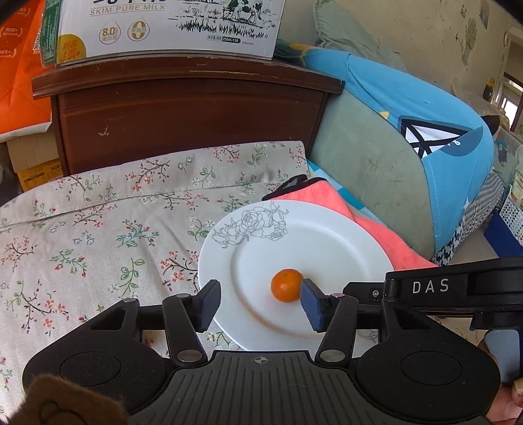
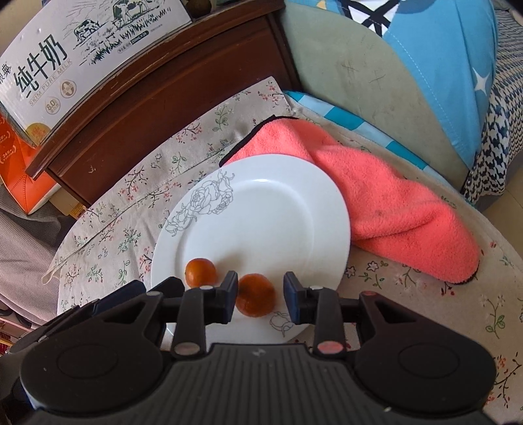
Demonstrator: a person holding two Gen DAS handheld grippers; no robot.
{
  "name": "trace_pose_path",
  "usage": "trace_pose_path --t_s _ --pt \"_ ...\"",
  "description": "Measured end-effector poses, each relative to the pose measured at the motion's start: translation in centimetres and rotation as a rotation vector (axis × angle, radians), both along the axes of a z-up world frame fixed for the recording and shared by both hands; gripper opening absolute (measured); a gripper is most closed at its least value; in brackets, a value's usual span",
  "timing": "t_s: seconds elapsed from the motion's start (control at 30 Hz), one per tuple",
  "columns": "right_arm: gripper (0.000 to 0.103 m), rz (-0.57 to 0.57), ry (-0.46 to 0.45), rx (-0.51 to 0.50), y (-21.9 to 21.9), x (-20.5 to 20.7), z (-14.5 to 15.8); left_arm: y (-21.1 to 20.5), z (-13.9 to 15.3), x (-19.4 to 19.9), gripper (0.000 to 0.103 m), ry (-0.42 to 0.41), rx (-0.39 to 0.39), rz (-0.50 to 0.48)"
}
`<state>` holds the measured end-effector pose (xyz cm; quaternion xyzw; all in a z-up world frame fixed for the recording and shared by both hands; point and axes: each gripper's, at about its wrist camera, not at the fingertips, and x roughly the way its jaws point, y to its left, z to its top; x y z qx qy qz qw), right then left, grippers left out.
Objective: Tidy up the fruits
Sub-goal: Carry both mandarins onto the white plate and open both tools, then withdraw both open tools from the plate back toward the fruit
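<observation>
A white plate (image 1: 327, 235) with a rose drawing lies on the floral cloth; it also shows in the right wrist view (image 2: 261, 202). A small orange (image 1: 286, 285) sits on the plate. My left gripper (image 1: 260, 302) is open above the plate's near edge, its right pad beside the orange. In the right wrist view the same orange (image 2: 200, 272) lies at the plate's near left. A second orange (image 2: 255, 295) lies between the open fingers of my right gripper (image 2: 260, 296), close to the left pad, with a gap to the right pad.
A coral towel (image 2: 385, 202) lies right of the plate, partly under its rim. A dark wooden cabinet (image 1: 183, 111) with a milk carton box (image 1: 163, 26) stands behind. Blue and green cushions (image 1: 408, 137) sit at the right. An orange box (image 1: 19, 65) stands far left.
</observation>
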<state>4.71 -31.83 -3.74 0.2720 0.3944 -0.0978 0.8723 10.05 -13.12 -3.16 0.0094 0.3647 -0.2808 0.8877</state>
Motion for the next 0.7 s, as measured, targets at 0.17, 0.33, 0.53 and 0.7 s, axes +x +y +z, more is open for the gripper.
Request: trace_pose_path --t_s 0.17,0.33,0.53,0.7 --pt "0.034 0.028 -0.038 0.002 0.3 -0.2 0.7 1.1 1.8 -0.9 0.068 -0.046 0.0 0.016" --pt "0.037 0.086 -0.072 -0.039 1.2 -0.6 1.6 2.9 3.1 -1.5 0.077 -0.067 0.034 0.053" --pt "0.039 0.165 -0.093 -0.065 2.7 -1.9 2.2 6.8 3.7 -1.9 0.081 -0.064 0.055 0.14" --pt "0.042 0.248 -0.102 -0.079 4.2 -2.9 2.3 10.8 3.2 -2.5 0.081 -0.017 0.045 0.25"
